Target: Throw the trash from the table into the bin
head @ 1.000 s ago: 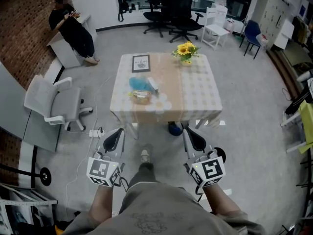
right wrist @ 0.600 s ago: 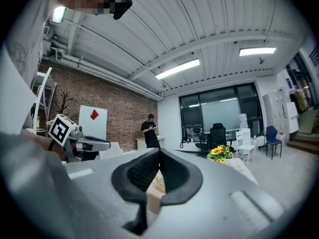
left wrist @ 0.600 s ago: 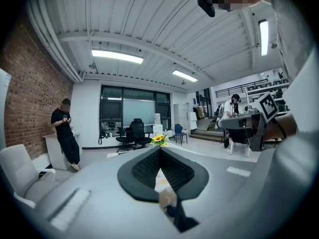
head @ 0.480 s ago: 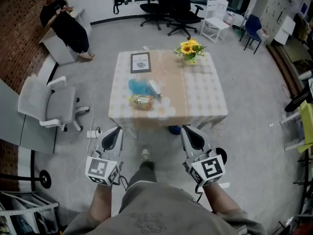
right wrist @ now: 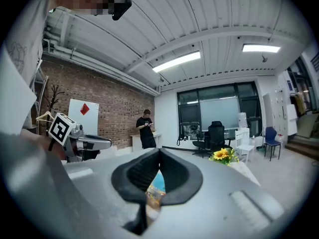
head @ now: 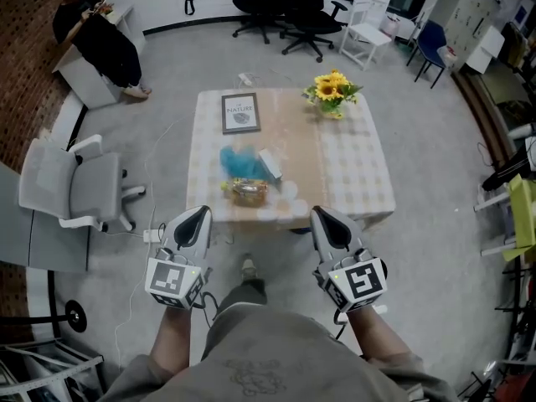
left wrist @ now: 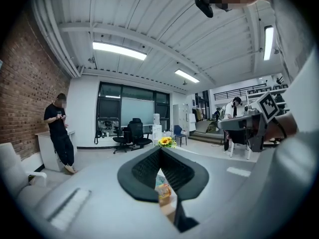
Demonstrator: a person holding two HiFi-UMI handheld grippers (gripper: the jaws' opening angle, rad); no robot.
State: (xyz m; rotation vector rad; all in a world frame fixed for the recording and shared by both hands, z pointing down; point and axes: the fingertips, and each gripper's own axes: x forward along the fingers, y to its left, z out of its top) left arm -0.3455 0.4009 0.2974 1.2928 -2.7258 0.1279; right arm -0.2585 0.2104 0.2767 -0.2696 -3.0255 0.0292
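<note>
Both empty with jaws together, we hold the left hand-held gripper (head: pixel 199 218) and right hand-held gripper (head: pixel 321 218) at the six o'clock edge of the counter (head: pixel 356 174), seemingly because its blue wrapper (head: pixel 239 161) and snack packet (head: pixel 249 191) lie just ahead at twelve o'clock.

The head view looks steeply down from above the person's shoulders. The left gripper (head: pixel 201 214) and right gripper (head: pixel 318 214) sit low in it, with the table (head: pixel 352 174) just beyond their closed jaws. Each gripper view rides close behind its own jaws and faces nearly level across the room. Both show the sunflowers (left wrist: pixel 165 142) and black chair (left wrist: pixel 133 133) beyond the jaw tips, and the snack bag (left wrist: pixel 164 195) through the gap under them. Each also catches the other gripper off to one side.
</note>
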